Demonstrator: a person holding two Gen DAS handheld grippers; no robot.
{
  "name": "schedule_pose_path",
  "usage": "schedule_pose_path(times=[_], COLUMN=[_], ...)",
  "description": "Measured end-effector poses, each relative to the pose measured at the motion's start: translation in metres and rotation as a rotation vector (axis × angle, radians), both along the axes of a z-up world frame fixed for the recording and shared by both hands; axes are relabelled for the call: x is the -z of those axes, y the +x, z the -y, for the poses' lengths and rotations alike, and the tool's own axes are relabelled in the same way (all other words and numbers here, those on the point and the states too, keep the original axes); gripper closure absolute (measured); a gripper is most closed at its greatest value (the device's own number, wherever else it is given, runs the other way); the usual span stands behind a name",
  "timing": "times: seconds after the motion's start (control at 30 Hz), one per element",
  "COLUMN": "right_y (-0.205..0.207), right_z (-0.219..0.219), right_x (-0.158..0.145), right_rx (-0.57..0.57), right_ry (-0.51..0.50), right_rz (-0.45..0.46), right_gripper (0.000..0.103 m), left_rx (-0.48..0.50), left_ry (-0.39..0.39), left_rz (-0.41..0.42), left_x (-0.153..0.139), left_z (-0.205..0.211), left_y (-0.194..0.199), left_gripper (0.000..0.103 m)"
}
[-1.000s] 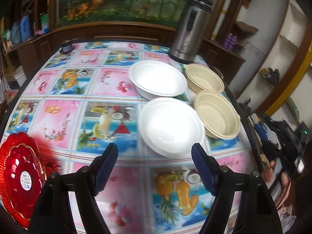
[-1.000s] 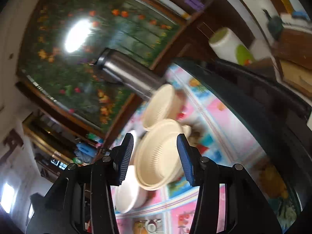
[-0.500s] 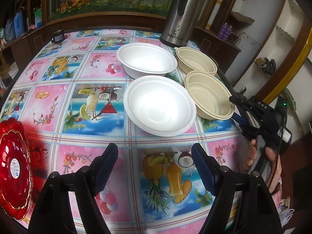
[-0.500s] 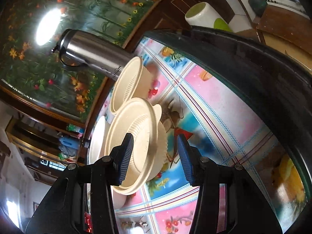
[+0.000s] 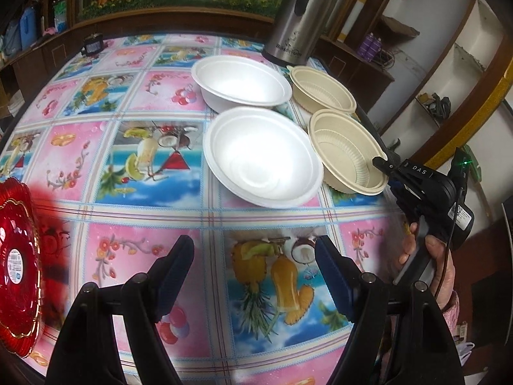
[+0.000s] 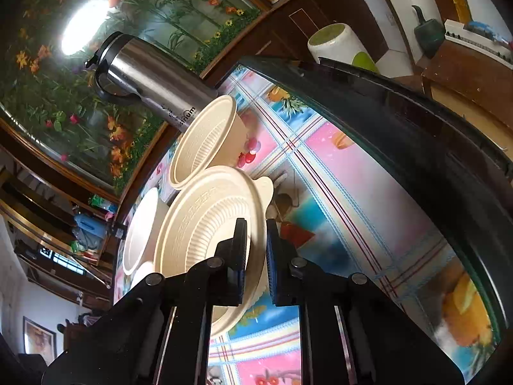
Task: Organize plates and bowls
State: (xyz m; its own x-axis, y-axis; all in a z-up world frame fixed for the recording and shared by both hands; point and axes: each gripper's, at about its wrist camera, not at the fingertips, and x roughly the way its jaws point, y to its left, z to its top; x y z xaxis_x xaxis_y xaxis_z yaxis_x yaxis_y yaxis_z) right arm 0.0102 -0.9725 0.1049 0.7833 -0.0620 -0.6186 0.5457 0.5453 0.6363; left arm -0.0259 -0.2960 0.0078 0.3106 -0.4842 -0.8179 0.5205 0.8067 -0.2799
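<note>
Right hand-held gripper: closed on the rim of the near cream bowl; one pad is seen inside the bowl, the other outside its wall, the rim pinched between them.
Near cream bowl: set on the bench close to its right edge, just beside the near white bowl; in the left wrist view the right hand-held gripper is seen reaching its rim from the bench edge.
Right hand: wrapped around the grip of that hand-held gripper, off the bench edge (a pink sleeve shows below it).
Left hand-held gripper: open, nothing between its blue pads; it is held above the fruit-print cloth, with the near white bowl ahead of it and well apart.
Far cream bowl: behind the near cream one, just beside it; whether the rims touch cannot be told.
Far white bowl: behind the near white bowl, rims very close or overlapping in the view.
Red plate: at the bench's left edge, well apart from the bowls and to the left of the left hand-held gripper.
Steel flask: upright at the far end of the bench, behind the bowls.
</note>
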Motion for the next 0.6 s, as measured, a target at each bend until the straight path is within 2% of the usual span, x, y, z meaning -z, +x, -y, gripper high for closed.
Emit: schedule_pose_path(times=[0.1, 0.2, 0.33, 0.43, 0.5, 0.6], right_y=[-0.011, -0.028, -0.055, -0.071, -0.072, -0.066], right_z=[-0.002, -0.004, -0.003, 0.000, 0.002, -0.002], right_x=[-0.001, -0.003, -0.004, -0.007, -0.004, -0.002], right_rx=[-0.009, -0.034, -0.103, -0.140, -0.148, -0.160], right_ry=[0.011, 0.001, -0.023, -0.046, -0.036, -0.038], right_rz=[-0.013, -0.022, -0.004, 0.061, 0.085, 0.063], right_gripper=[0.093, 0.093, 0.093, 0.093, 0.093, 0.093], left_rx=[0.019, 0.046, 0.058, 0.046, 0.034, 0.011], left_ry=[-0.003, -0.033, -0.071, -0.140, -0.144, -0.141], left_rz=[-0.028, -0.092, -0.223, -0.356, -0.377, -0.366], left_x=[0.002, 0.007, 0.018, 0.028, 0.028, 0.026], left_z=[0.004, 0.011, 0.032, 0.048, 0.060, 0.073], left_y=[-0.001, 0.002, 0.011, 0.017, 0.017, 0.016], left_gripper=[0.025, 0.025, 0.025, 0.025, 0.024, 0.023])
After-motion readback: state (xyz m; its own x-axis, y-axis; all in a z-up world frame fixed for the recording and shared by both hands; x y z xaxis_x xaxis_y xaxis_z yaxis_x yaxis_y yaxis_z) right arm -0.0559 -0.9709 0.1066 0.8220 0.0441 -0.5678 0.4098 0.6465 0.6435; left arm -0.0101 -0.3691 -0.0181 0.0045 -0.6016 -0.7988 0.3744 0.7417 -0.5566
